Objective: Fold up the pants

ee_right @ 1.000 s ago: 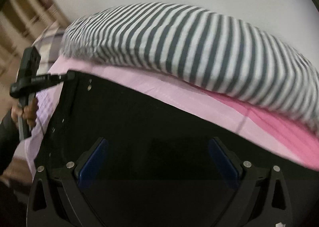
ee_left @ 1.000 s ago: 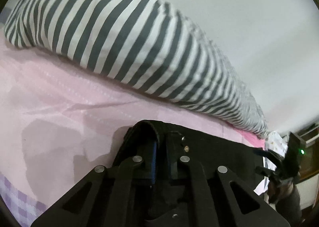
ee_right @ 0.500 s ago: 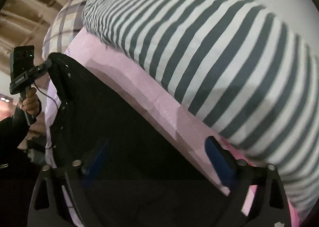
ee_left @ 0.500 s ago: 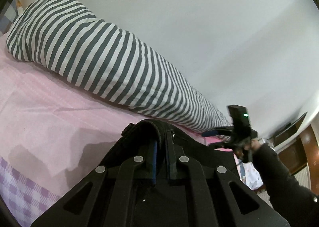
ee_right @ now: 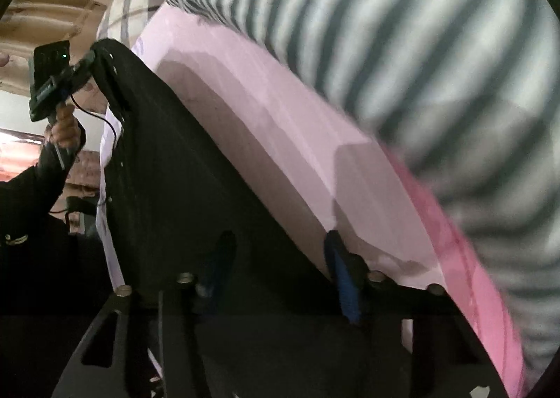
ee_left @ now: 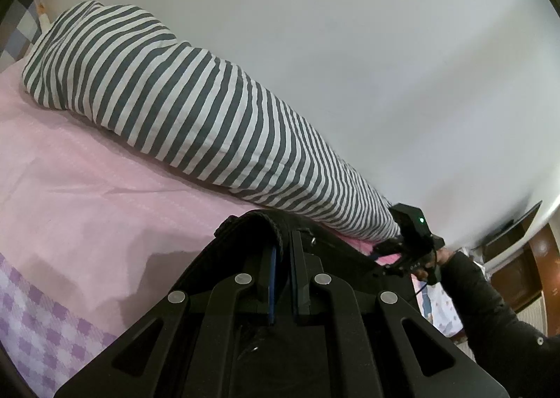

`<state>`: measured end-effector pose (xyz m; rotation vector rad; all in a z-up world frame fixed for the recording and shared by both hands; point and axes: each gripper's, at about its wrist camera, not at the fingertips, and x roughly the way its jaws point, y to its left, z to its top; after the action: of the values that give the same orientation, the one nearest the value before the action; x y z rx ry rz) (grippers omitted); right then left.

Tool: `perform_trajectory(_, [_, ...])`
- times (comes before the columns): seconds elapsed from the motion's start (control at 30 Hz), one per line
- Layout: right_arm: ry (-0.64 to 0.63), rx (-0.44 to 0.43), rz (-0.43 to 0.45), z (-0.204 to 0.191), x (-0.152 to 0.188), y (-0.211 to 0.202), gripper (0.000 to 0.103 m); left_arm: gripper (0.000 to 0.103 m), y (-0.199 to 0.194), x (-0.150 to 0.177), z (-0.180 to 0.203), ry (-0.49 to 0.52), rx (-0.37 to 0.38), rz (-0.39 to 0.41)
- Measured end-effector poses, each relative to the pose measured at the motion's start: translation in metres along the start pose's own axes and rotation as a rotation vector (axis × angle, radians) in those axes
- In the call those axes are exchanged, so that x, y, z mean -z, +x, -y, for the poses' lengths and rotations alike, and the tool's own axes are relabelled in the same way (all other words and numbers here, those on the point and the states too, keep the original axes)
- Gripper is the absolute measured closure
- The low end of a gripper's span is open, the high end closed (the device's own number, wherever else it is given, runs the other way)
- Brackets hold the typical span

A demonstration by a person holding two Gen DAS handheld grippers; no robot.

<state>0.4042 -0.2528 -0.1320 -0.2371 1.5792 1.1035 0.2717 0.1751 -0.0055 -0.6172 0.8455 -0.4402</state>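
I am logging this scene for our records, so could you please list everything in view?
pants: one, black, lifted over the bed between both grippers
striped duvet: one, grey and white, along the wall
pink sheet: one, pink, covering the bed
checked cloth: one, purple and white, bed's near edge
wall: one, white, behind the bed
left hand-held gripper: one, black, shut on the pants' edge
right hand-held gripper: one, black with blue pads, open, pants against it
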Motion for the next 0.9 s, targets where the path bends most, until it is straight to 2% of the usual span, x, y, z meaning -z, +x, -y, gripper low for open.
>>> perform_trajectory(0.1, [0.035,0.027,-0.024,0.011,0.023,-0.007,0.063,0.097,0.001,0.0,0.0,0.001,-0.016,-0.002])
perform_trajectory(0.27, [0.081,0.083,-0.044,0.026,0.045,-0.016,0.084,0.097,0.004,-0.001,-0.003,-0.012,-0.041,-0.005])
perform_trajectory(0.43, [0.072,0.146,-0.007,0.023,0.055,-0.017,0.09,0.097,0.008,-0.002,0.0,0.001,-0.071,-0.006])
perform_trajectory(0.57, [0.056,0.262,0.038,0.005,0.06,-0.014,0.092,0.097,0.01,-0.001,0.003,0.015,-0.102,-0.003])
perform_trajectory(0.67, [0.066,0.37,0.106,-0.017,0.07,-0.015,0.093,0.097,0.01,0.001,0.008,0.04,-0.135,0.009])
perform_trajectory(0.9, [0.167,0.655,0.283,-0.09,0.104,-0.013,0.096,0.097,0.007,0.012,0.032,0.19,-0.238,0.048])
